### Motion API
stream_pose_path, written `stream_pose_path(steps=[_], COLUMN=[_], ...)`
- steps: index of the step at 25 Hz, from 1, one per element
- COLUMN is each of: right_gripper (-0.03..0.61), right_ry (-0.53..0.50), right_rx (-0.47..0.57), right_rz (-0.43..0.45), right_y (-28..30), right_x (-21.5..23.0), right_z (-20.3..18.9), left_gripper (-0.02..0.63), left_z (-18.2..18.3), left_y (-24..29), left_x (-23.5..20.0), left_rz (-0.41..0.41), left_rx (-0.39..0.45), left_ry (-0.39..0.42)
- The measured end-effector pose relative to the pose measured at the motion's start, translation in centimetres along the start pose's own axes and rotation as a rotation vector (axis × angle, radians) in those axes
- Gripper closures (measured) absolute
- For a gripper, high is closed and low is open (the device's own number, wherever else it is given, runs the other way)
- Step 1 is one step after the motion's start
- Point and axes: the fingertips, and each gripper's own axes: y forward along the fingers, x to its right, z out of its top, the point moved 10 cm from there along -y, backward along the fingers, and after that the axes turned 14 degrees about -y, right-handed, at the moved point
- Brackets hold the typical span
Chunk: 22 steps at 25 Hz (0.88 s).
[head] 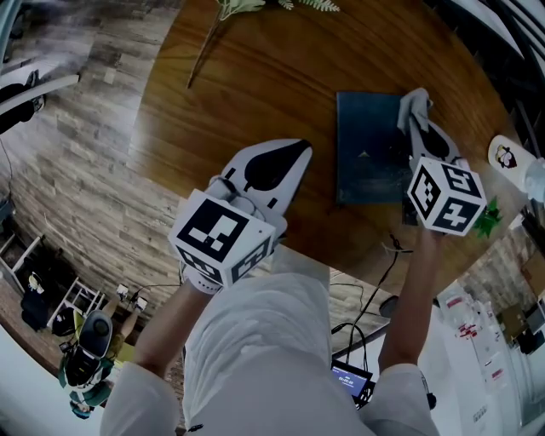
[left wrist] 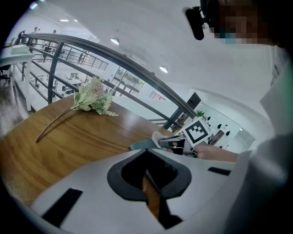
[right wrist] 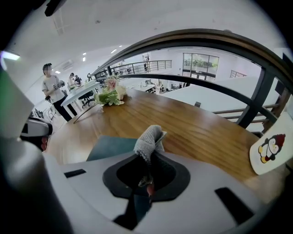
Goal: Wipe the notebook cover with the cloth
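Notebook (head: 368, 149) lies flat, dark teal, on the round wooden tabletop (head: 255, 85). Its right edge is under the right hand-held gripper (head: 419, 132), which is clenched on a grey cloth (head: 415, 102) bunched at the jaw tips. The left hand-held gripper (head: 285, 162) hovers beside the notebook, jaws pressed together on nothing. A flower sprig (head: 243, 7) lies at the far edge, well apart. A penguin card (head: 508, 157) sits to the right.

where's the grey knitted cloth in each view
Head view: grey knitted cloth right of centre, held by the right gripper over the dark teal notebook.
Left gripper view: small, right of centre, by the notebook.
Right gripper view: centre, rising from the shut jaws.
Shared landmark: the notebook.
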Motion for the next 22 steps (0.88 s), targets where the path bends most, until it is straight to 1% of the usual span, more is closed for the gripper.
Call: stream_pose_path(steps=[6, 9, 11, 13, 16, 22], right_gripper=[0.546, 0.546, 0.546, 0.546, 0.546, 0.546], right_ry=[0.014, 0.026, 0.009, -0.013, -0.04, -0.074], right_rx=[-0.02, 0.005, 0.03, 0.067, 0.128, 0.155], right_rz=[-0.095, -0.122, -0.129, -0.117, -0.073, 0.026], right_y=[-0.6, -1.6, -2.5, -3.6, -4.9, -4.9], right_x=[1.1, 0.9, 0.0, -1.4, -3.5, -6.5], right_z=[-0.8, -1.1, -1.0, -0.7, -0.1, 0.5], left_gripper=[0.595, 0.595, 0.595, 0.595, 0.595, 0.595], left_z=[0.1, 0.0, 0.0, 0.0, 0.1, -0.1], left_y=[-0.1, 0.1, 0.1, 0.0, 0.1, 0.3], left_x=[-0.1, 0.1, 0.1, 0.2, 0.5, 0.9], left_rz=[-0.005, -0.014, -0.021, -0.028, -0.037, -0.046], left_rx=[-0.005, -0.009, -0.012, -0.019, -0.027, -0.028], left_ry=[0.006, 0.01, 0.012, 0.015, 0.024, 0.033])
